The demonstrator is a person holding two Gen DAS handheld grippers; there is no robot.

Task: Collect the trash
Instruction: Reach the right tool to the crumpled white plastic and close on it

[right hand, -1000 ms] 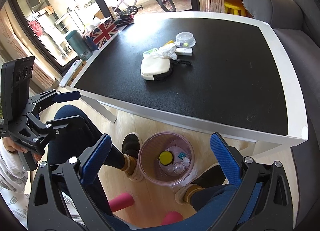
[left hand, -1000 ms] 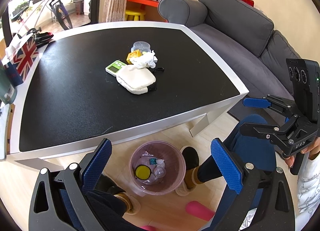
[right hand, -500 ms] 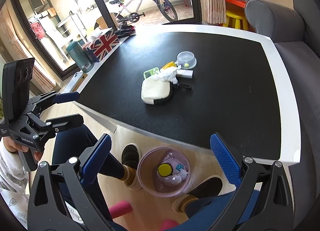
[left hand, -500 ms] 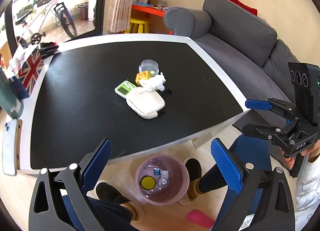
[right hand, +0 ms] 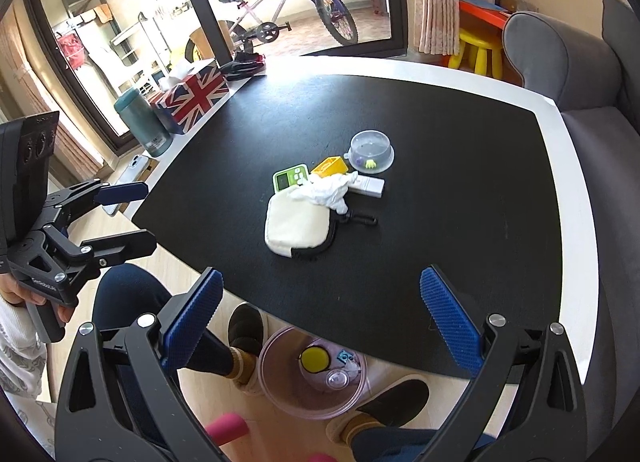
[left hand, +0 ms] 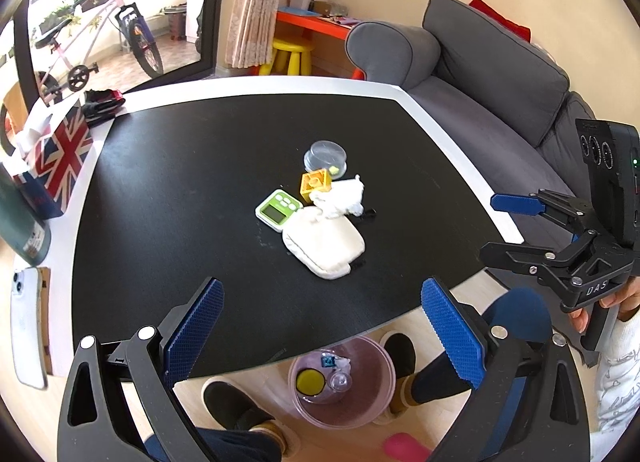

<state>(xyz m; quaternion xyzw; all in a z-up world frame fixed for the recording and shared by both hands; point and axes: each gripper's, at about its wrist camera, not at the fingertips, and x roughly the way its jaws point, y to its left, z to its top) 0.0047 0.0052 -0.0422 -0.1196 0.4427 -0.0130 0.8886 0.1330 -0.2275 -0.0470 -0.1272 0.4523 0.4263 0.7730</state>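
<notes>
- Since a second ago, when your view looked down on the bin, both your grippers have risen and tipped toward the table point(left hand: 248, 86); the cluster of things now sits mid-frame and the pink trash bin point(left hand: 376, 410) has slid down near the bottom edge, half tucked under the table's near rim.
- Your left gripper point(left hand: 320, 326) has its jaws spread wide and holds nothing; it hangs over the table's near edge.
- Your right gripper point(right hand: 320, 322) is likewise wide apart and empty, over the same near edge; each gripper shows in the other's view, off to the side and clear of the table.
- Wide bare black surface surrounds the cluster on every side, with the white border well apart from it.
- On the far left edge stand one Union Jack tissue box point(right hand: 192, 96), one teal flask point(right hand: 142, 122) and one white phone point(left hand: 26, 322).
- Count the cluster: one crumpled white tissue point(right hand: 326, 190) lying on the far end of one cream pouch point(right hand: 294, 224), one green timer point(right hand: 290, 178), one yellow block point(right hand: 330, 166), one clear lidded cup point(right hand: 370, 152), and one white flat bar point(right hand: 370, 186) just beside the tissue.
- Inside the bin you can see one yellow disc point(right hand: 314, 358), one clear round piece and some small scraps.
- Your two dark shoes flank the bin on the floor.
</notes>
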